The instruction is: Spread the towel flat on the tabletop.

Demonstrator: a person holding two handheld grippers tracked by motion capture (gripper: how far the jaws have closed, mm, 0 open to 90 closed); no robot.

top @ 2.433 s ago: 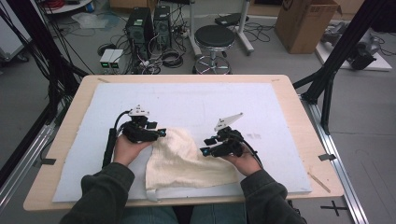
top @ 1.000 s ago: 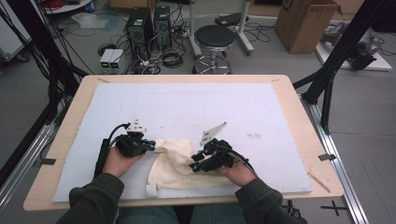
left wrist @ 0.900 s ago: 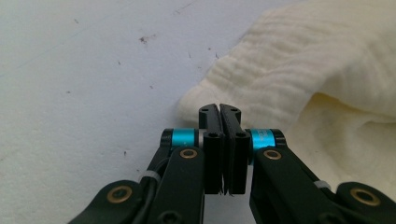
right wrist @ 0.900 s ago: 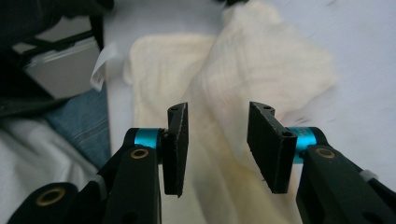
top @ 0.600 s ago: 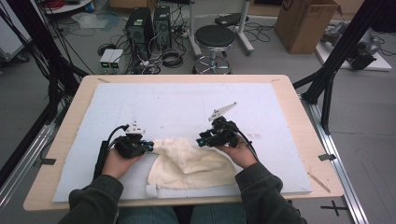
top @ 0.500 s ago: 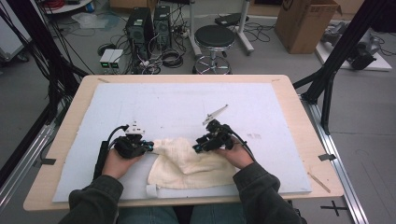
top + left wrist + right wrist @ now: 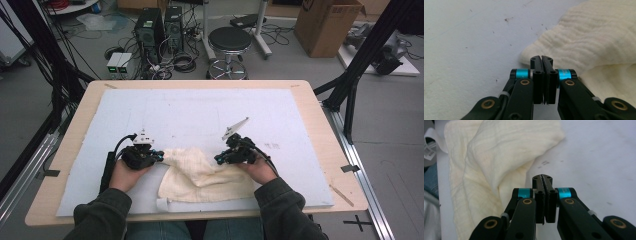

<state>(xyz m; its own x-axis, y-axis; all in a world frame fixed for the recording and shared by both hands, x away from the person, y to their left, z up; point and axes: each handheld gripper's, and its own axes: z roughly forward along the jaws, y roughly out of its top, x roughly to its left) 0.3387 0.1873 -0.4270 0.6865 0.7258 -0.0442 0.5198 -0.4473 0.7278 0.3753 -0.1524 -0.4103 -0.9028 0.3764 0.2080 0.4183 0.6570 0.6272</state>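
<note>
With both jaws shut, the left gripper [image 7: 541,61] pinching the cream cloth [image 7: 200,172] lying on the surface [image 7: 200,115] and the right gripper [image 7: 542,180] just closed at its edge (grip unclear), we should pull evenly.

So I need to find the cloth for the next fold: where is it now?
In the high view the cream cloth lies crumpled on the white mat at the table's near edge, between the left gripper and right gripper.
</note>
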